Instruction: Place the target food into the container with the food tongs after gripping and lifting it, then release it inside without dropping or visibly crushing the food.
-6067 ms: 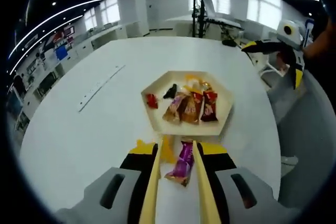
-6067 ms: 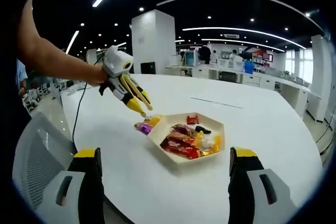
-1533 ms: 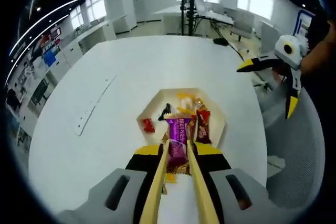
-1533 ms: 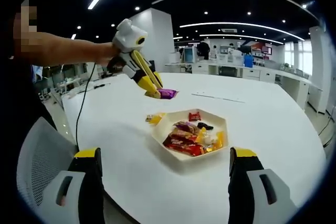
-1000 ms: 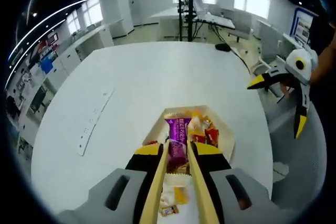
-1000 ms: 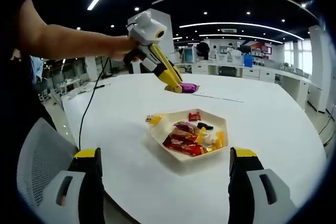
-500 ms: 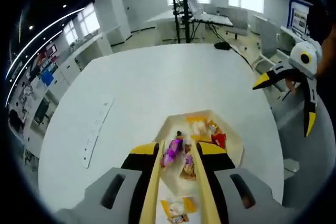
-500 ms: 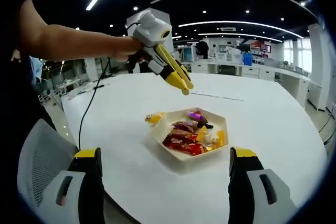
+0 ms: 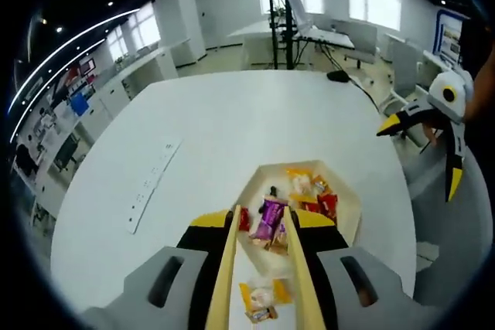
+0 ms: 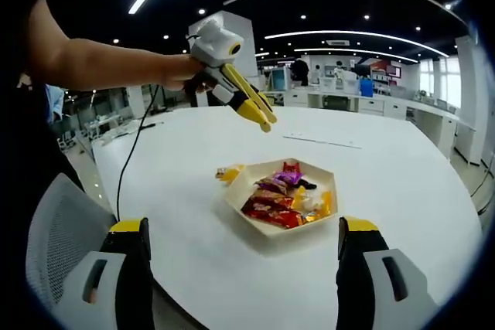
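Observation:
A purple-wrapped candy [image 9: 271, 218] lies in the cream hexagonal tray [image 9: 349, 191], on top of other wrapped sweets. My left gripper [image 9: 261, 210], with yellow tong jaws, hovers above the tray's near side, open, with nothing between its jaws. In the right gripper view a hand holds the left gripper [image 10: 265, 123] well above the tray [image 10: 267, 229], and the purple candy [image 10: 286, 178] rests near the tray's far side. My right gripper [image 10: 244, 226] stands wide open and empty, off the table's near edge.
A yellow-wrapped sweet [image 9: 263, 299] lies on the white round table [image 9: 209, 129] just outside the tray, seen again as the yellow sweet [image 10: 228, 173]. A white strip [image 9: 153, 185] lies on the table. A mesh chair [image 10: 58, 245] stands by the table's edge.
The left gripper carried the purple candy over the tray, opened, and the candy now lies in the tray. The right gripper stayed open and still.

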